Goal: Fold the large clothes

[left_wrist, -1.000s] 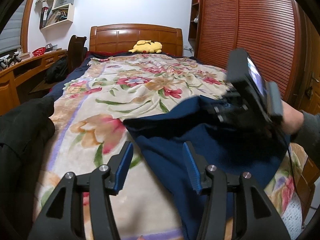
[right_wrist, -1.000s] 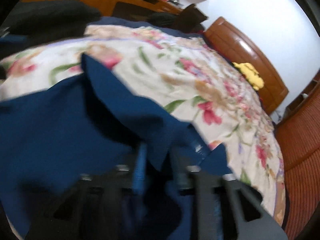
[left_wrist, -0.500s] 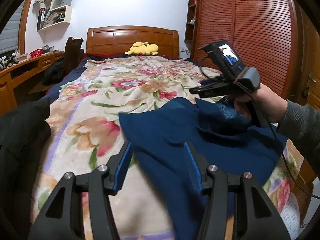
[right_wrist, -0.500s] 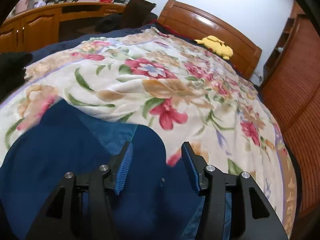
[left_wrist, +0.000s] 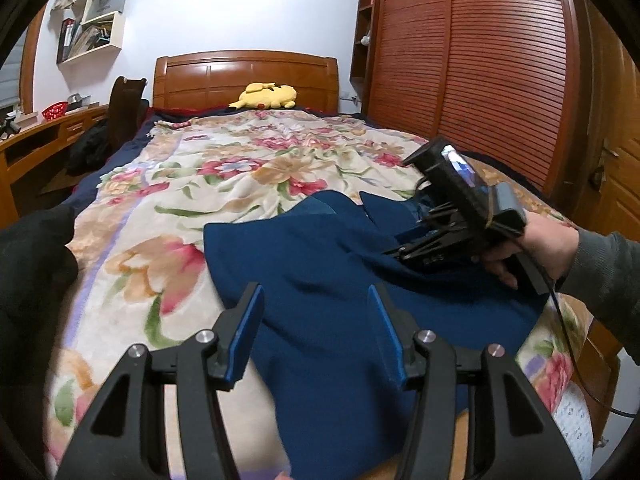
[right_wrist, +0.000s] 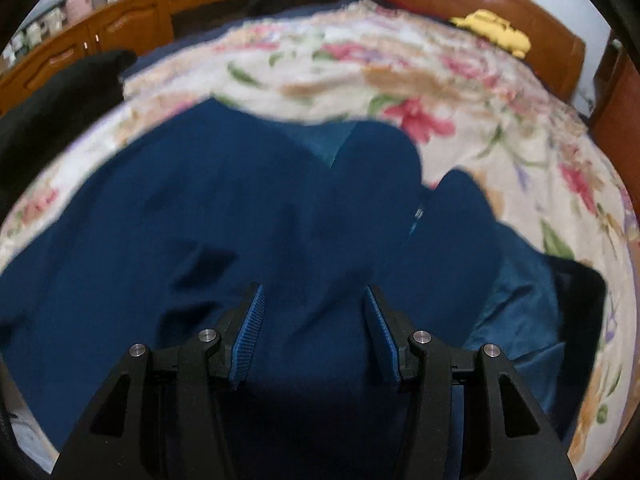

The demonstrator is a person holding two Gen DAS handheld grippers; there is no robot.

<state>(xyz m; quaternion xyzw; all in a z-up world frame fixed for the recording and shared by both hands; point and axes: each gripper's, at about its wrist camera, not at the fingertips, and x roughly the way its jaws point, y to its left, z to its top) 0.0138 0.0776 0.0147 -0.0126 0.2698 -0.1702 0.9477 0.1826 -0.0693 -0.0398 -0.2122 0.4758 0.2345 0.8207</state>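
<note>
A large dark blue garment [left_wrist: 344,280] lies spread on the floral bedspread [left_wrist: 224,176] near the foot of the bed; it also fills the right wrist view [right_wrist: 224,216]. My left gripper [left_wrist: 316,300] is open and empty, hovering over the garment's near left part. My right gripper [right_wrist: 312,300] is open and empty, low over the garment's middle. In the left wrist view the right gripper's body [left_wrist: 460,216] shows at the garment's right side, held by a hand. A lighter blue lining [right_wrist: 520,312] shows at the garment's right edge.
A yellow plush toy [left_wrist: 266,96] lies by the wooden headboard [left_wrist: 244,76]. A dark garment [left_wrist: 32,248] sits at the bed's left edge. A wooden desk [left_wrist: 44,136] runs along the left wall. A slatted wardrobe [left_wrist: 488,64] stands on the right.
The right gripper let go of the blue garment, opened, rose, then dropped low over the cloth again. The garment now lies flatter and wider. The left gripper stayed open and barely moved.
</note>
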